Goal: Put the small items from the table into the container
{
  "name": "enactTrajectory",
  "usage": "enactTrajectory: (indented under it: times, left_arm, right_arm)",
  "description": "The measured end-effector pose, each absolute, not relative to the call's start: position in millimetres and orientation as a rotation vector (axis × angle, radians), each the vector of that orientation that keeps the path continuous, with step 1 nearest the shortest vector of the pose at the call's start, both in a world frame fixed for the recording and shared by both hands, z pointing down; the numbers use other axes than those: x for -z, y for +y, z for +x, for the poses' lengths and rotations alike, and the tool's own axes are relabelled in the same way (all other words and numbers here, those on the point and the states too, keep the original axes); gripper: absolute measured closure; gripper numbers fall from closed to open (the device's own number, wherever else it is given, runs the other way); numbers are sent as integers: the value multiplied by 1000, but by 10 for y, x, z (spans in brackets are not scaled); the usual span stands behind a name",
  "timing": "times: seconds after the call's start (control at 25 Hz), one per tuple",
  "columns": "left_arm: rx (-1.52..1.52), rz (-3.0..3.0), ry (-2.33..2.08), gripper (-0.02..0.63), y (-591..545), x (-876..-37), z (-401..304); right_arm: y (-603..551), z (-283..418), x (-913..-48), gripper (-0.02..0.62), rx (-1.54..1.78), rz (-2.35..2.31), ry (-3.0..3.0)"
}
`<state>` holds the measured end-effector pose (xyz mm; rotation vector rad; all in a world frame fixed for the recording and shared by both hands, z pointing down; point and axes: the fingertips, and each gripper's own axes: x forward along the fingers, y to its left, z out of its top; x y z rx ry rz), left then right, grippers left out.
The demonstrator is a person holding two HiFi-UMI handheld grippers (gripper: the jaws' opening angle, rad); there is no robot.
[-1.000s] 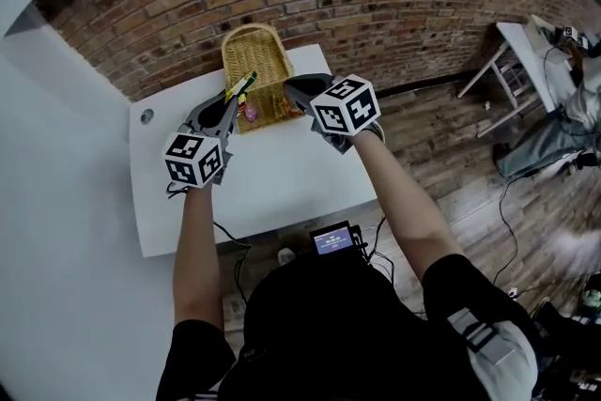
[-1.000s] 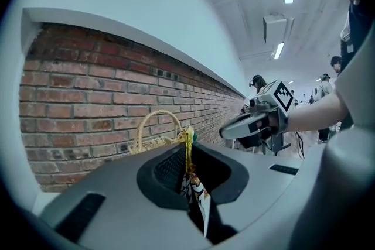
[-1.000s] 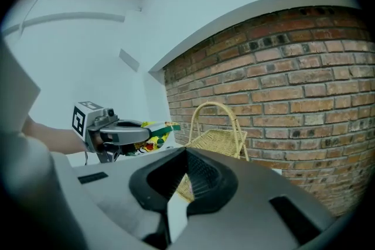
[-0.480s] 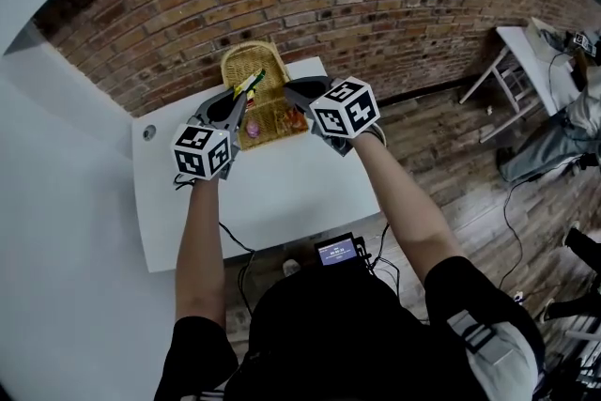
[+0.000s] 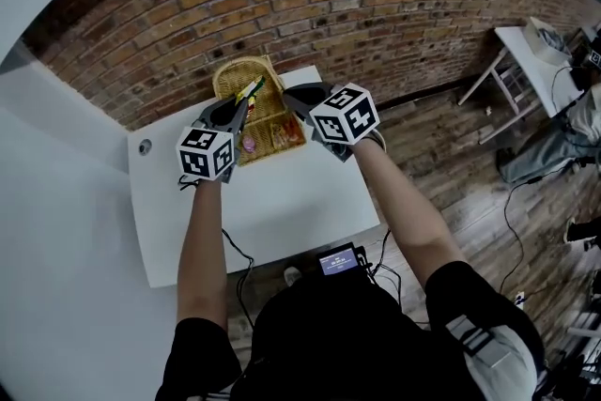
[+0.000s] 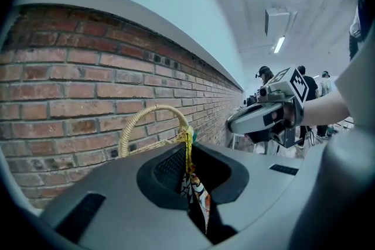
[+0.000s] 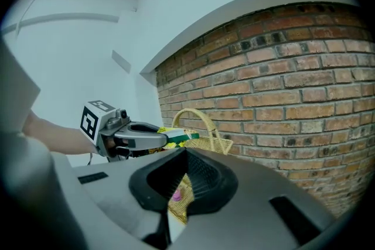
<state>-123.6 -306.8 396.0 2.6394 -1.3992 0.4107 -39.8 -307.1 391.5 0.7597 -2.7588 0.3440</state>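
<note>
A woven basket (image 5: 268, 113) with a hoop handle (image 6: 153, 121) stands at the far edge of the white table (image 5: 272, 197). My left gripper (image 5: 247, 99) is shut on a flat yellow-green snack packet (image 5: 251, 90), which it holds above the basket's left side. The packet (image 6: 197, 196) stands edge-on between the pads. My right gripper (image 5: 293, 95) is shut with nothing in it, at the basket's right rim. In the right gripper view the left gripper (image 7: 153, 136) and the packet (image 7: 179, 137) hang before the basket (image 7: 214, 140). A pink item (image 5: 249, 144) lies inside.
A brick wall (image 5: 376, 5) rises right behind the table. A round hole (image 5: 145, 146) marks the table's left part. A small screen device (image 5: 338, 262) hangs at the near edge, with cables below. Another white table (image 5: 516, 47) and people (image 6: 304, 82) are to the right.
The left gripper has carried the packet forward, from the basket's near left edge to above it. The right gripper has edged forward along the basket's right side. Both stayed shut.
</note>
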Motion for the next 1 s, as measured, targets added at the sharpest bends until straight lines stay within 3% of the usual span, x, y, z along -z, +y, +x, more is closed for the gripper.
enactTrajectory:
  times: [1.0]
  left_arm:
    - [-602, 2582, -1373, 577, -3499, -4305, -1013]
  right_arm:
    - [-3305, -229, -4131, 583, -402, 764, -2753]
